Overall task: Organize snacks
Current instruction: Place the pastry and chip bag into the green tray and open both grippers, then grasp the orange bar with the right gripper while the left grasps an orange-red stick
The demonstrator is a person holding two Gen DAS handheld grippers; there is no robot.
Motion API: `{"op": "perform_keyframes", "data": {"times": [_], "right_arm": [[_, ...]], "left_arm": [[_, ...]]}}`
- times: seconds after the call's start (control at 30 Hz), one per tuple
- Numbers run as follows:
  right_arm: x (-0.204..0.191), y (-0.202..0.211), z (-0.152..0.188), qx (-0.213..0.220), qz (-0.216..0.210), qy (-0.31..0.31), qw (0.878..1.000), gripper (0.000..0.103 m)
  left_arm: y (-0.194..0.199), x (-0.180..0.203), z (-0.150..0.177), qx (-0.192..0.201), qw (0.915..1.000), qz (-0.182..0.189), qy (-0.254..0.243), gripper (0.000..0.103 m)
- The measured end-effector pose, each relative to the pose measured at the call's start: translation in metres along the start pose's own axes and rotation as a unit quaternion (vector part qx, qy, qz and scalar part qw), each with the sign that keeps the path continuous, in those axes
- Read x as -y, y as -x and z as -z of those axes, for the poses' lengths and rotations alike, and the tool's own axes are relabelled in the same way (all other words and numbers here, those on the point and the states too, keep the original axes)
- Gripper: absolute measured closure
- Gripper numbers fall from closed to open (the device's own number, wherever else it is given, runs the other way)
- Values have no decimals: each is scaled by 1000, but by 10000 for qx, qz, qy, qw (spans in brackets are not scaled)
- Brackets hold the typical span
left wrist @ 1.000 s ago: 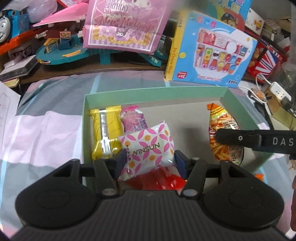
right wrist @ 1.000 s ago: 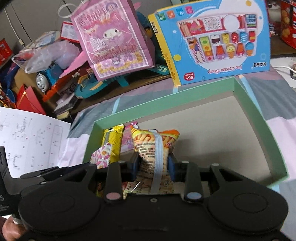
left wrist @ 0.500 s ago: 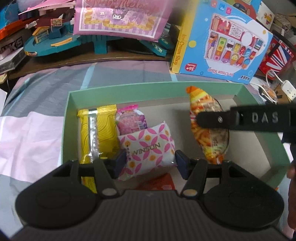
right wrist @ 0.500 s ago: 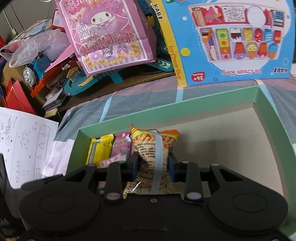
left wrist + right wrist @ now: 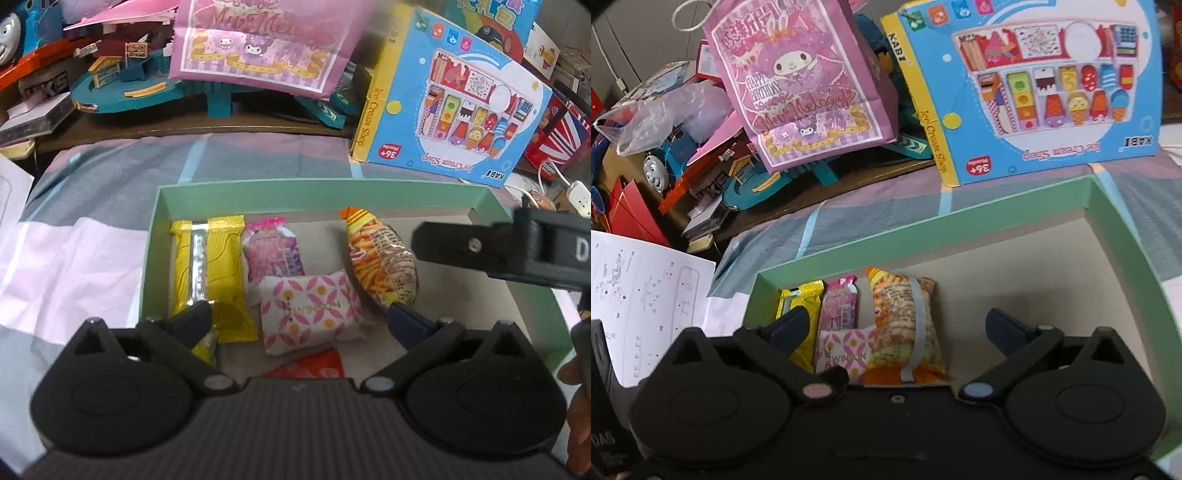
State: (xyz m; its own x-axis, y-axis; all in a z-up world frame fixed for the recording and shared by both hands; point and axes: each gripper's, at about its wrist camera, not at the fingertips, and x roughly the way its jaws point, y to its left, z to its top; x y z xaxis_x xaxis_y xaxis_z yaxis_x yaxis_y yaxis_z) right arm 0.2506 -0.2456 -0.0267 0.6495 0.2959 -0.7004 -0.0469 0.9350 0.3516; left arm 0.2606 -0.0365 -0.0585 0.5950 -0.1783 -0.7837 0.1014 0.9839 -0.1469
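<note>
An open green box (image 5: 325, 184) holds the snacks. Inside lie a yellow wafer packet (image 5: 207, 266), a pink packet (image 5: 271, 247), a white-and-pink Winsun packet (image 5: 310, 310), an orange chip bag (image 5: 380, 258) and a red packet (image 5: 314, 365). My left gripper (image 5: 301, 321) hangs over the Winsun packet, jaws opening wide, pads clear of it. My right gripper (image 5: 897, 328) is likewise opening, with the chip bag (image 5: 905, 325) lying loose between its fingers, next to the Winsun packet (image 5: 842, 350). One right finger (image 5: 472, 251) crosses the left wrist view.
Behind the box stand a blue Ice Cream Shop toy box (image 5: 454, 107), a pink gift bag (image 5: 801, 85) and a teal toy track (image 5: 129, 85). A white printed sheet (image 5: 646, 299) lies at the left. The box's right half (image 5: 1034, 288) is bare cardboard.
Both grippers went from shut to wide open. The Winsun packet dropped from the left one and the chip bag from the right; both now lie in the box.
</note>
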Motion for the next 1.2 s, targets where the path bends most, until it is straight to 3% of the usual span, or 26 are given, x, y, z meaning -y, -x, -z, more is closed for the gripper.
{"op": "perform_keyframes", "data": {"times": [0.47,0.8,1.07,1.2], "right_arm": [[21,98,36,217,193,-38,9996,0],[53,155,91,199,387,-359,9984,0],[79,173,123,174,431,-665,9967,0],[85,172,135,142,455,-762,9960,0]], "left_arm": [[69,37,47,19,9989,311,-350,0],[91,74,107,-362,9941,561,-856,0],[90,98,143,-677,9879,762,-1169,0],[85,107,155,-822,9845,776,-1339,12]]}}
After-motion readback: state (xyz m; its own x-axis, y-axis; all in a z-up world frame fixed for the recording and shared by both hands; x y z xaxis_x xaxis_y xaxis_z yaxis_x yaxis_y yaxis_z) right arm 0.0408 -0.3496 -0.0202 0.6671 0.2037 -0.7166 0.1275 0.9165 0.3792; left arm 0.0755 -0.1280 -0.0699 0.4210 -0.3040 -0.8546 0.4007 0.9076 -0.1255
